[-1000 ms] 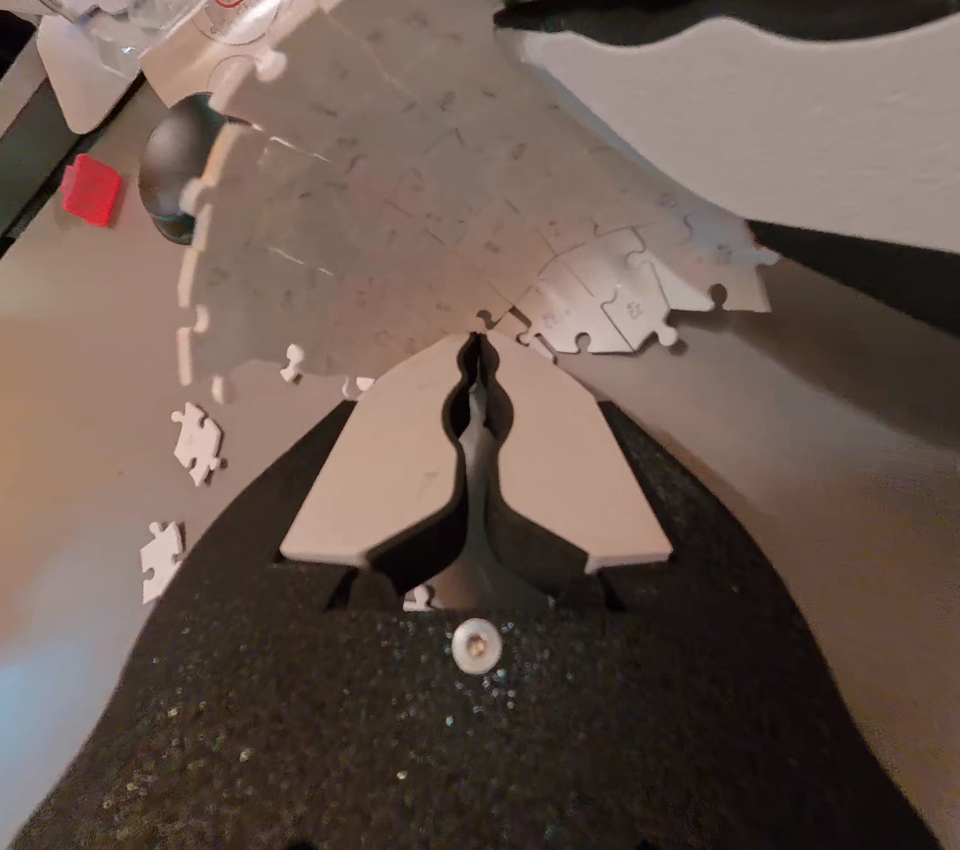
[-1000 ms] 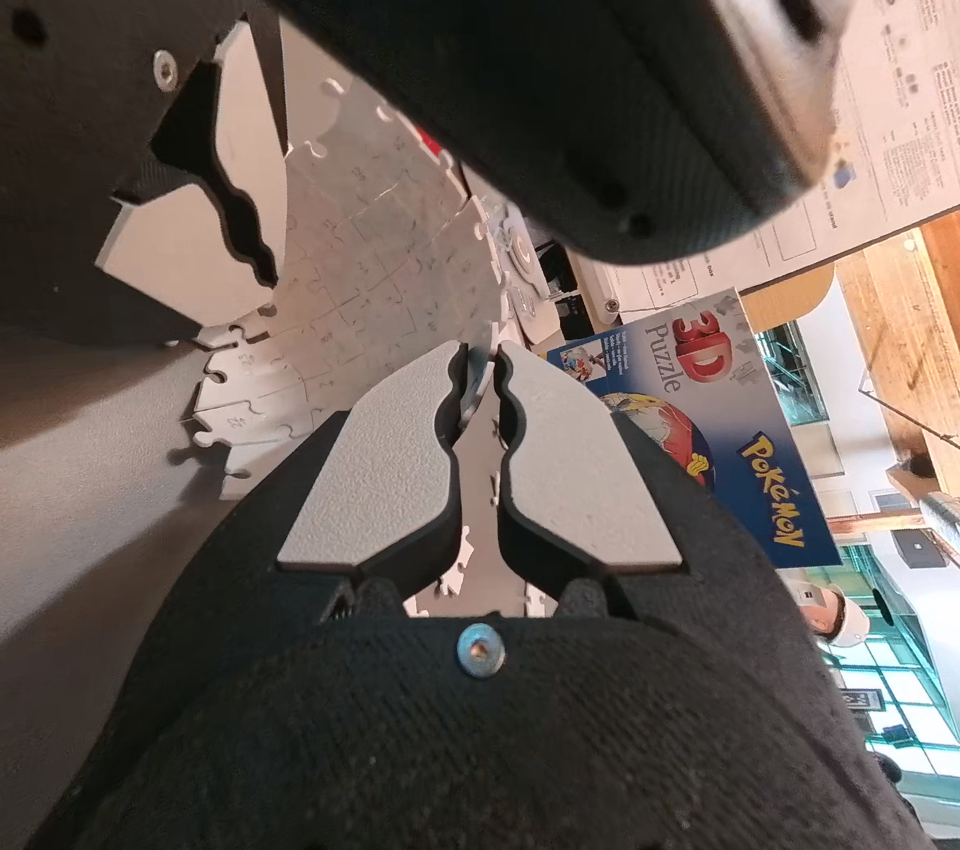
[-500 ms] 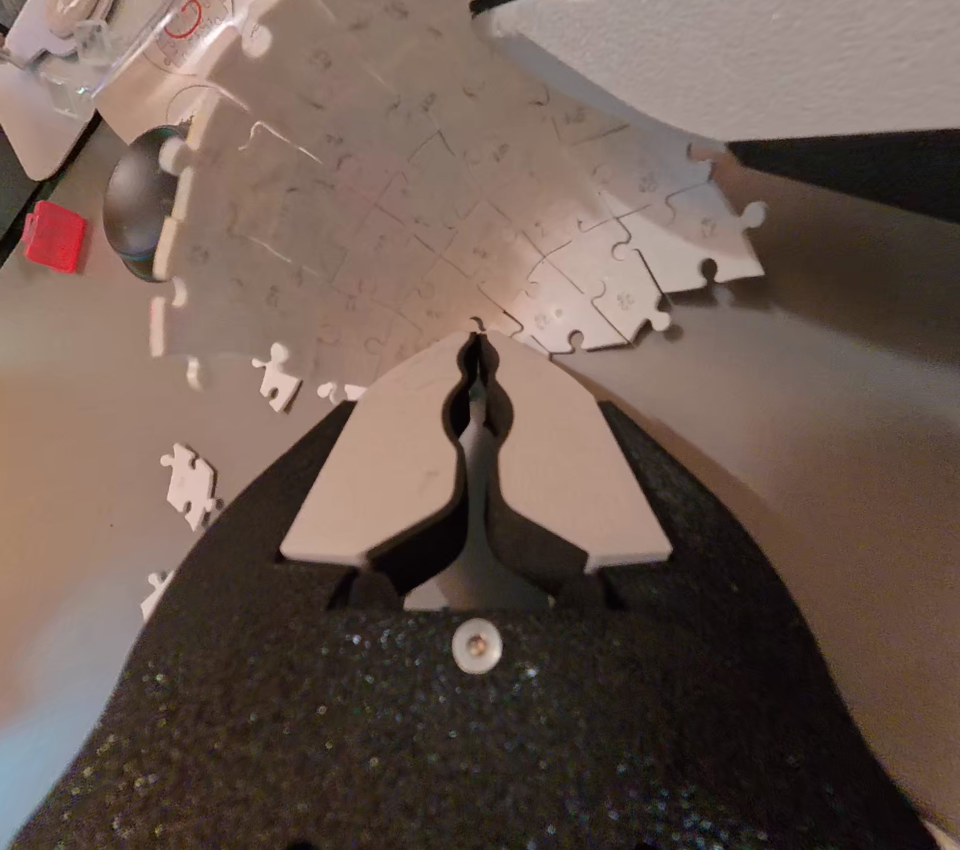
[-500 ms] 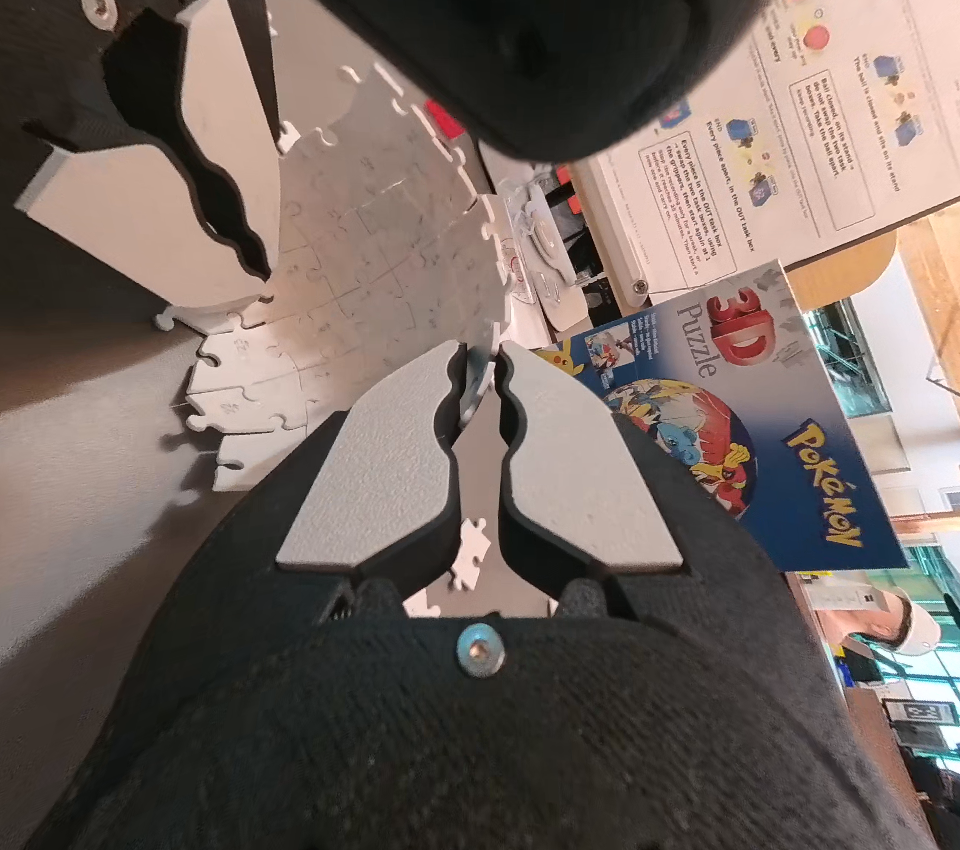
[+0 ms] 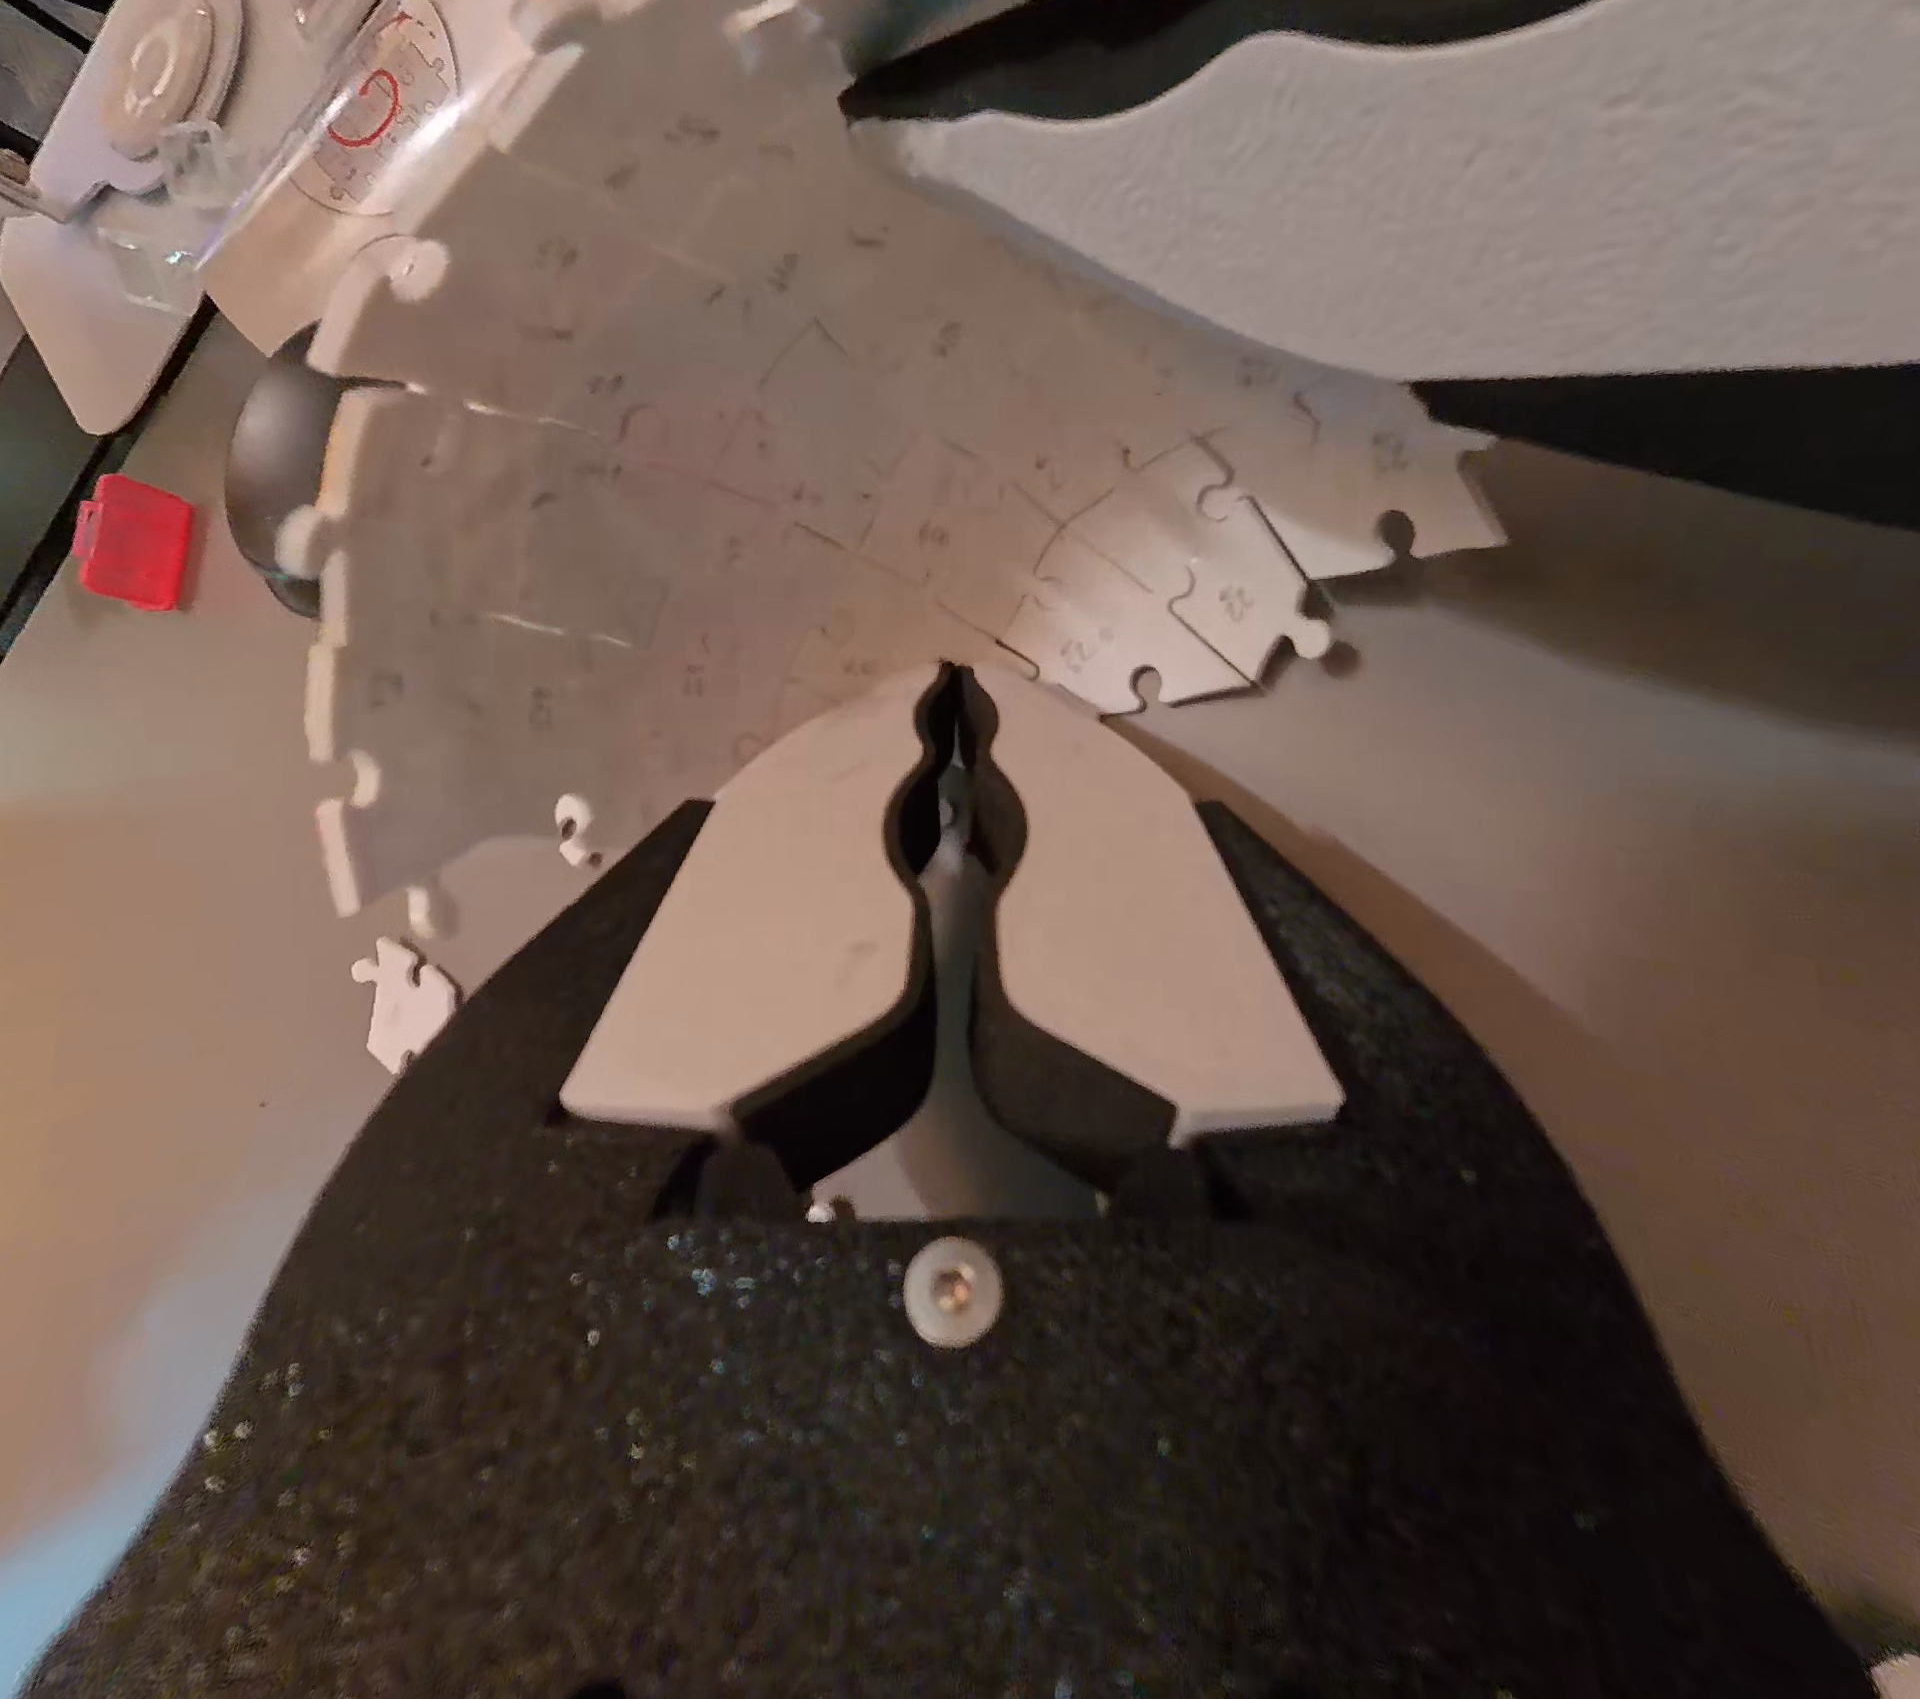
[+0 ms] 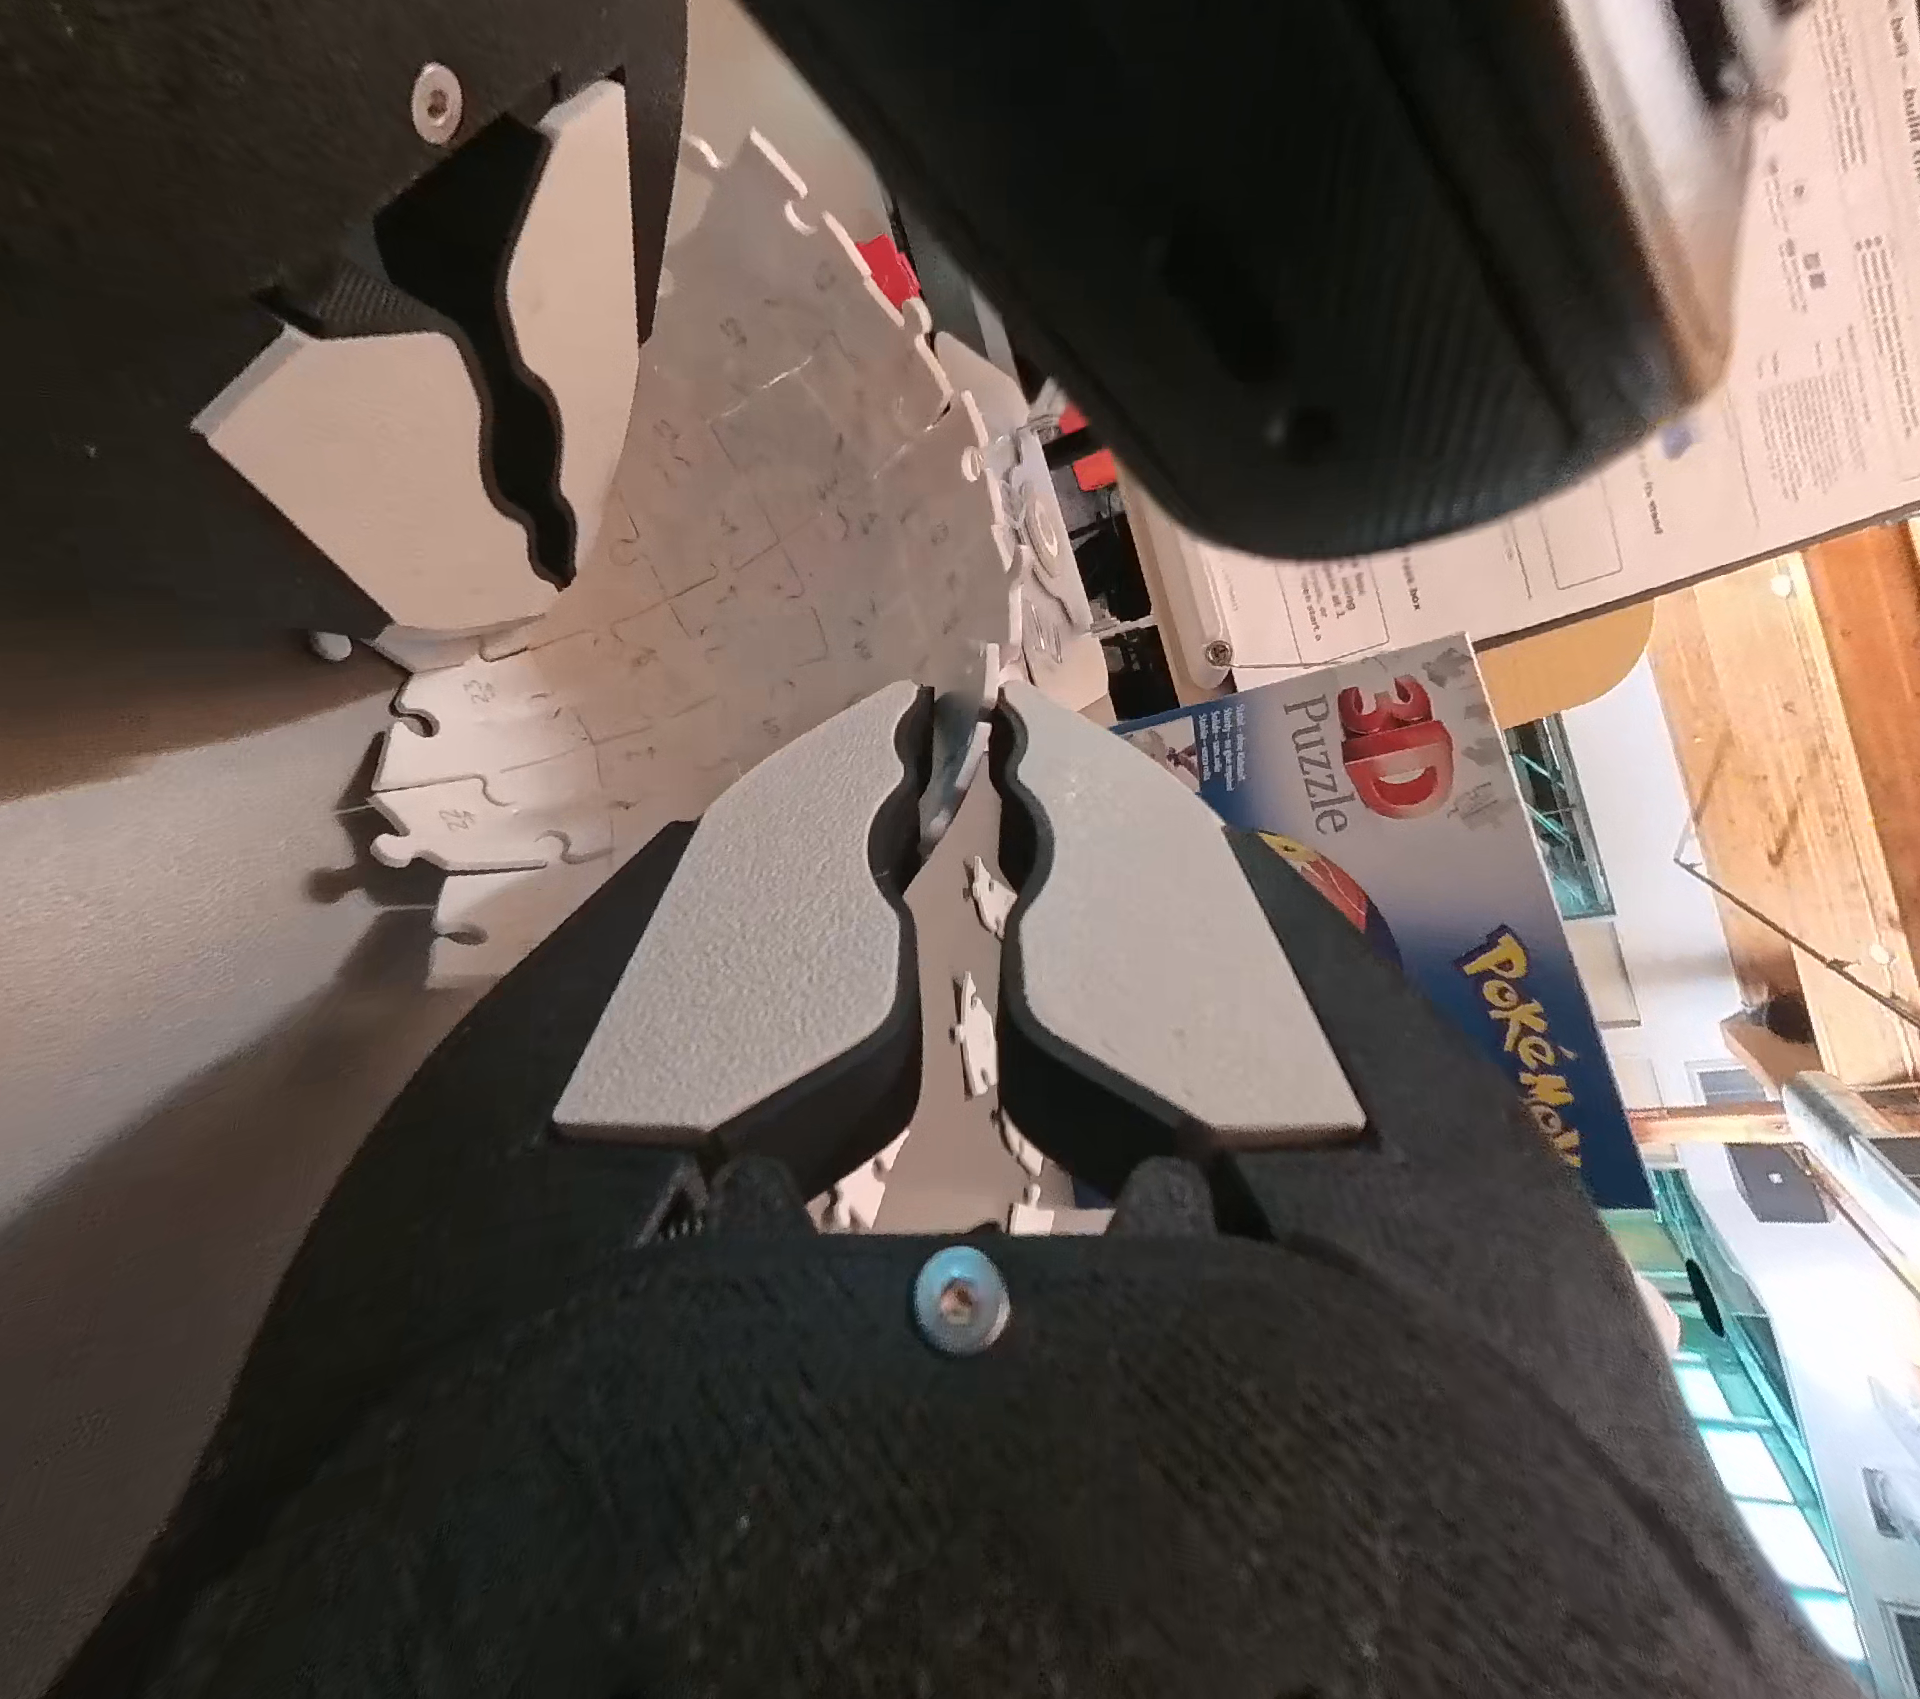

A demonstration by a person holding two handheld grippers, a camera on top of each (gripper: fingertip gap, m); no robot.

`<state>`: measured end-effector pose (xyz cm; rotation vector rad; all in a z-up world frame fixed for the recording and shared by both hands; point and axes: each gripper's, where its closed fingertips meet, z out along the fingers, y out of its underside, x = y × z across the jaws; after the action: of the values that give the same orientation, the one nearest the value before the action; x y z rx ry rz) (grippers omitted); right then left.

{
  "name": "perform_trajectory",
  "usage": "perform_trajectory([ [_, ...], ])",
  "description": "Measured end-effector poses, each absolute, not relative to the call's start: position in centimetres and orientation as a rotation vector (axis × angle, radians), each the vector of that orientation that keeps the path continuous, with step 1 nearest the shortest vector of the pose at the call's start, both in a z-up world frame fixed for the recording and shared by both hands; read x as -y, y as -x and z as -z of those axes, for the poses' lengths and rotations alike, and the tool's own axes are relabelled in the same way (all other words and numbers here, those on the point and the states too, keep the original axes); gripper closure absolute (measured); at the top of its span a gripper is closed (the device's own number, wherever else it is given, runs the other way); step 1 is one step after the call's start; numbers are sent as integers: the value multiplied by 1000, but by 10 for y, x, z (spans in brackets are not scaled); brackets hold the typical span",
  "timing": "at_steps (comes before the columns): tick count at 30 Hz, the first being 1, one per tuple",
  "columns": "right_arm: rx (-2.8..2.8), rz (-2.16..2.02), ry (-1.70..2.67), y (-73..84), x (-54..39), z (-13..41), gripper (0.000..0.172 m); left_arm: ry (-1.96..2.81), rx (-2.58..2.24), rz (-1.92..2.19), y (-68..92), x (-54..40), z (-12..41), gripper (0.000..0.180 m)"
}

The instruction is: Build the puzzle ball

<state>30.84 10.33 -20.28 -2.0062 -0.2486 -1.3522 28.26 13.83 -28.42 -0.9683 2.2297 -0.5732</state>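
Left gripper [image 5: 951, 681] is clamped on the near edge of the curved white puzzle shell [image 5: 665, 506], which fans up and away to its left. Right gripper [image 6: 961, 719] pinches a single puzzle piece [image 6: 954, 750] right at the shell's [image 6: 790, 527] far rim. Loose pieces [image 5: 405, 1000] lie on the grey table [image 5: 1558, 870]; the blue puzzle box [image 6: 1434, 880] stands off to the right, contents hidden.

Puzzle box [image 6: 1434, 901] partly behind tool [image 6: 961, 719]
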Motion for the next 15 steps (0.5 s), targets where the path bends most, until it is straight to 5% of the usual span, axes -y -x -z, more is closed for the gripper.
perform_trajectory([
  [11,308,1360,1988,-309,-106,202,163,722,-2288,490,-285,-139,284,180],
  [14,325,1369,1985,-308,-107,202,82,562,-2310,415,-286,-138,284,180],
  [15,326,1371,1985,-308,-107,202,81,545,-2312,409,-286,-138,284,180],
])
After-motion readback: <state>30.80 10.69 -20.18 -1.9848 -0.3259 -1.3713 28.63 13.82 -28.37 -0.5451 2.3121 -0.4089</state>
